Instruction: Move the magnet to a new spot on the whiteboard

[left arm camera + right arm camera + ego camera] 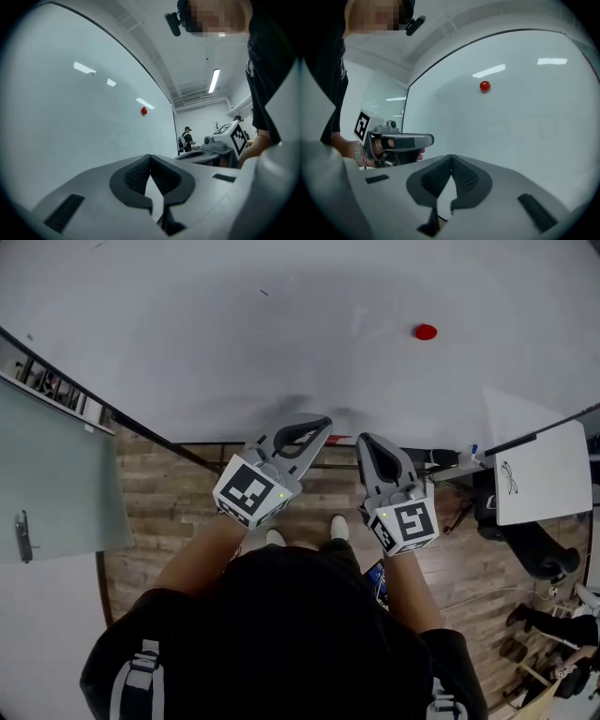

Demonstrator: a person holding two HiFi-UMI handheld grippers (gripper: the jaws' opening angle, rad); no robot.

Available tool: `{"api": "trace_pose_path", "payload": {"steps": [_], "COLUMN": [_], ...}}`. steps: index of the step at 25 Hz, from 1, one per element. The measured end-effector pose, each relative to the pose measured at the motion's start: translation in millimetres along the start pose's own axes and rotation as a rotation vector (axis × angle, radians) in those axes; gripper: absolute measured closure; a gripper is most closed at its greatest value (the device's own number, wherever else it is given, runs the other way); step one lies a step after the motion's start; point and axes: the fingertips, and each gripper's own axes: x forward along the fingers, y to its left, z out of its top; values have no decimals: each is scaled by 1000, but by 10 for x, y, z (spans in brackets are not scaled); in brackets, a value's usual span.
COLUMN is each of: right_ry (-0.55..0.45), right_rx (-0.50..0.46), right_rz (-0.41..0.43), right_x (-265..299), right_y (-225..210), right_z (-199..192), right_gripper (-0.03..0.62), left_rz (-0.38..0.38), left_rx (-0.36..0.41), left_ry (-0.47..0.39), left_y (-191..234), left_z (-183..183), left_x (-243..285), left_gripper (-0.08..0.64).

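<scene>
Head view: we note the red magnet [426, 332] stuck on the whiteboard [234, 343], well apart from both grippers.
Left gripper [322, 422]: jaws closed, empty.
Right gripper [365, 440]: jaws closed, empty.

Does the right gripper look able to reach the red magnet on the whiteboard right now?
Probably yes: nothing stands between the right gripper and the red magnet on the whiteboard, but its shut jaws must open first.

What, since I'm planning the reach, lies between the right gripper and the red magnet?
Nothing: only bare whiteboard separates the right gripper from the magnet. The head view shows it, and the right gripper view agrees.
</scene>
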Motion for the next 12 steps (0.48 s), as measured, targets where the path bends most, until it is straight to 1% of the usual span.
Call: {"api": "trace_pose_path", "payload": {"steps": [4, 7, 10, 12], "right_ry": [-3, -20, -55, -82], "right_rx": [-10, -13, -67, -91], "right_rz": [-89, -130, -162, -172], "right_x": [-45, -70, -74, -85], "right_y": [-41, -130, -258, -332], "right_z": [43, 128, 318, 450], "right_gripper": [600, 600, 600, 600], "left_rz": [-35, -28, -18, -7], "left_rx": [-13, -29, -41, -28], "left_ry": [4, -14, -49, -63], "left_y": [19, 41, 46, 16], "left_z": [-40, -36, 32, 82], "left_x": [-7, 16, 45, 57], "left_gripper": [555, 557, 556, 557]}}
